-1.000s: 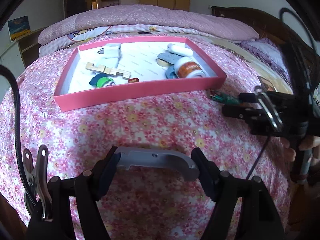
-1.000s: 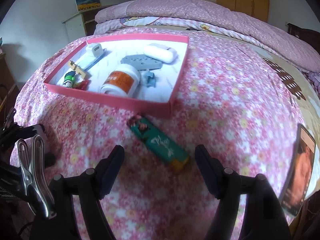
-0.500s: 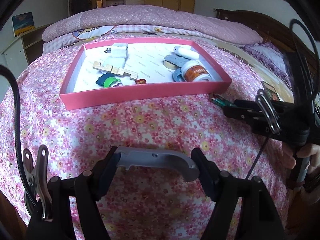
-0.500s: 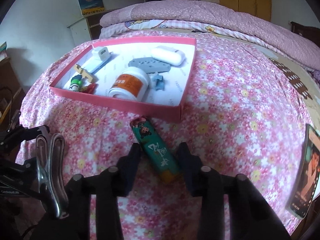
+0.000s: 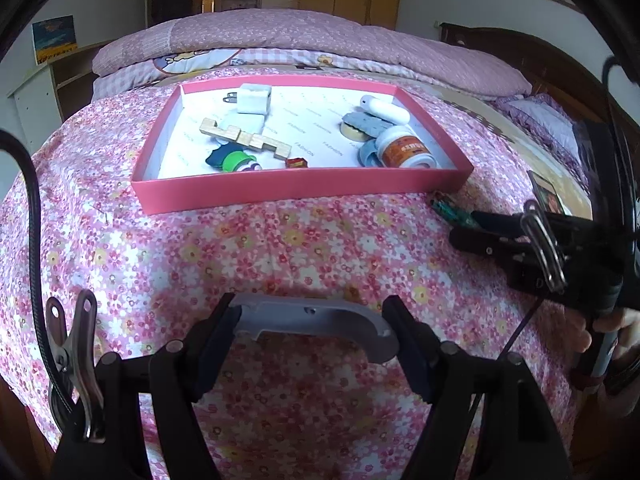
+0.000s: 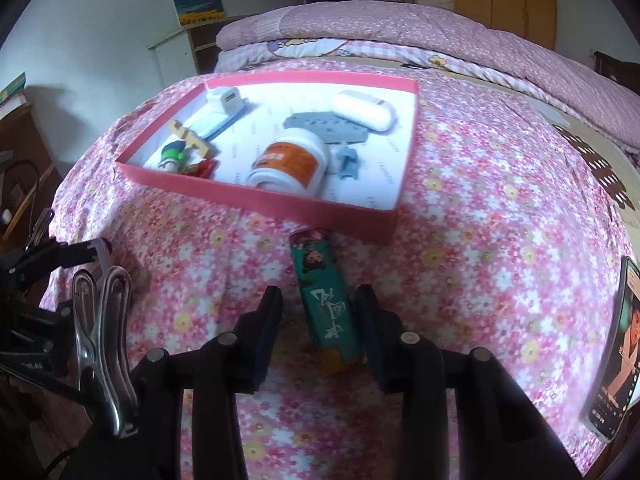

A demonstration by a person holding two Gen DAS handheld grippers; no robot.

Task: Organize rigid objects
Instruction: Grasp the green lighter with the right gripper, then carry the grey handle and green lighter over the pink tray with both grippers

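Observation:
A pink tray (image 5: 296, 190) on the flowered bed holds a white charger, a wooden piece, a green toy, a white pill bottle (image 5: 404, 152) and other small items. It also shows in the right wrist view (image 6: 320, 210). My left gripper (image 5: 312, 320) is shut on a grey curved handle (image 5: 312, 316), held above the bedspread in front of the tray. My right gripper (image 6: 318, 308) is partly closed around a teal lighter (image 6: 326, 304) lying just in front of the tray's corner; the right finger touches it and the left stands off.
A phone (image 6: 614, 348) lies on the bed at the right. The folded pink quilt (image 5: 304, 44) lies behind the tray. A bedside cabinet (image 6: 176, 52) stands at the far left. The right gripper also appears in the left wrist view (image 5: 472, 226).
My right gripper moved forward over the lighter and its jaws narrowed around it. My left gripper kept hold of the grey handle and came a little closer to the tray.

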